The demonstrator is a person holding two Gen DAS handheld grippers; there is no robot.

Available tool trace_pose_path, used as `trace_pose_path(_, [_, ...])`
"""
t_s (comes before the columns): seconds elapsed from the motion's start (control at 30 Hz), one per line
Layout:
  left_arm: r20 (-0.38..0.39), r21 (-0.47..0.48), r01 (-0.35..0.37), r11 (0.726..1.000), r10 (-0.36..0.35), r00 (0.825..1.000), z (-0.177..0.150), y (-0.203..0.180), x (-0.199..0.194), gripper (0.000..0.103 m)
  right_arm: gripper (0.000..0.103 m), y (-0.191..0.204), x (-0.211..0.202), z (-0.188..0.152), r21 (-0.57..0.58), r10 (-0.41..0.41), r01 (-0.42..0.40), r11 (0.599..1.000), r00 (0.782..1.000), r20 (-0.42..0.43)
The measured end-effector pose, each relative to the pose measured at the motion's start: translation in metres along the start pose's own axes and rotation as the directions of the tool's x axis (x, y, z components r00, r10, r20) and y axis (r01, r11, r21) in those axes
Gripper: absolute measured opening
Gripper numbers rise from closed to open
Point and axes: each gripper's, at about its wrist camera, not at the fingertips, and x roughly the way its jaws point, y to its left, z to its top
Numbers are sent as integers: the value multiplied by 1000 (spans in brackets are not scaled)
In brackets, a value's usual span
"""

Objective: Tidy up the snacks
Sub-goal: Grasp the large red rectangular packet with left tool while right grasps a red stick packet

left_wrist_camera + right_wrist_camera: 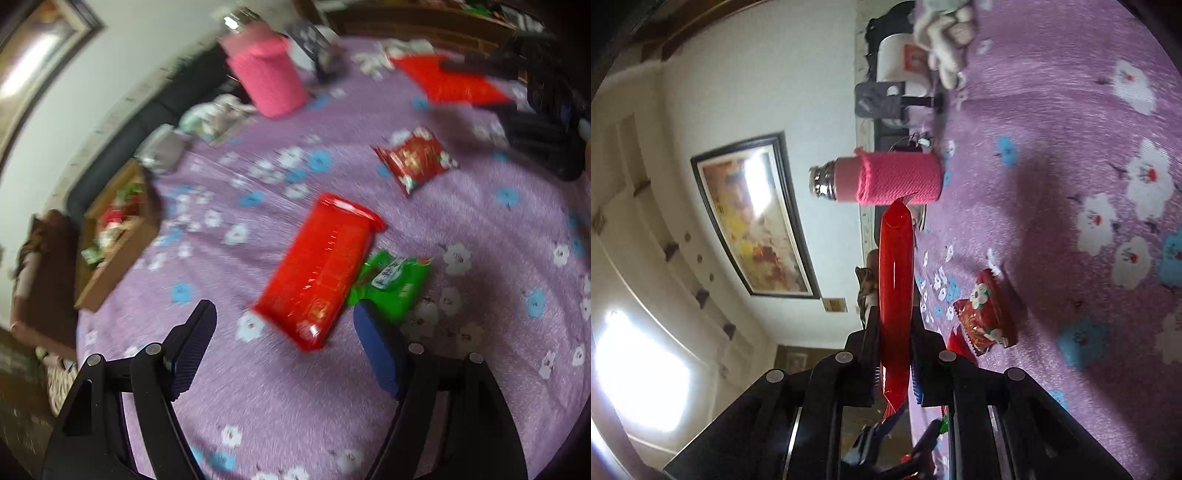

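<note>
The long red snack pack (894, 295) is riding edge-on between the jaws of the right gripper (895, 373), which is clamping tight on it and holding it up off the purple flowered bed cover (1052, 110). In the left wrist view the same pack (454, 83) is showing at the far side, lifted clear of the cover. So I'm reading this as the carry step for that one, with the drop-off not yet done.

The left gripper (284, 317) is hanging wide open with nothing in it, hovering over a second red pack (319, 269) that's lying partly on top of a green snack bag (393, 286). A smaller red patterned bag (415, 158) is sitting further out on its own.

The cardboard box (114, 240) at the left edge of the bed is already holding some snacks (looks like the collection spot, though that's my guess). Next move for the right side is probably swinging the pack over to the box and letting go. The left needs to come down and close across the second pack's narrow width without snagging the green bag underneath.

A pink-sleeved bottle (886, 179) is standing near the wall, out of the way.
</note>
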Motion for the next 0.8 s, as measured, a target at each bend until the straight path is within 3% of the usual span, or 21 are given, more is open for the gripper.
trace_pose_path(0.1, [-23,57,29,998,-27,999,7,-4,15,77,15,1,1,1,11,10,-11,1000,1000,15])
trace_pose_path(0.3, [-4,45,85,995,-85,996,27,-8,29,78,15,-1,10,6,5,19,-19,1000,1000,10])
trace_pose_path(0.4, [2,-39,112,993,-112,994,27,-3,31,75,16,-2,9,4,-2,9,-9,1000,1000,9])
trace_pose_path(0.43, [5,-68,136,988,-136,991,25,-1,31,63,16,-2,11,5,-1,5,-5,1000,1000,7])
trace_pose_path(0.47, [11,-101,173,980,-173,985,23,2,31,58,16,-3,12,5,-1,0,0,1000,1000,5])
trace_pose_path(0.53, [22,-138,183,973,-181,983,17,2,29,50,16,-3,13,6,-6,-6,6,1000,1000,3])
trace_pose_path(0.67, [13,-169,145,975,-145,989,10,-8,20,47,16,1,20,4,-45,-25,24,999,1000,-15])
trace_pose_path(0.8, [0,-285,150,947,-156,988,-6,-6,8,46,16,7,27,1,-88,-40,36,995,998,-42])
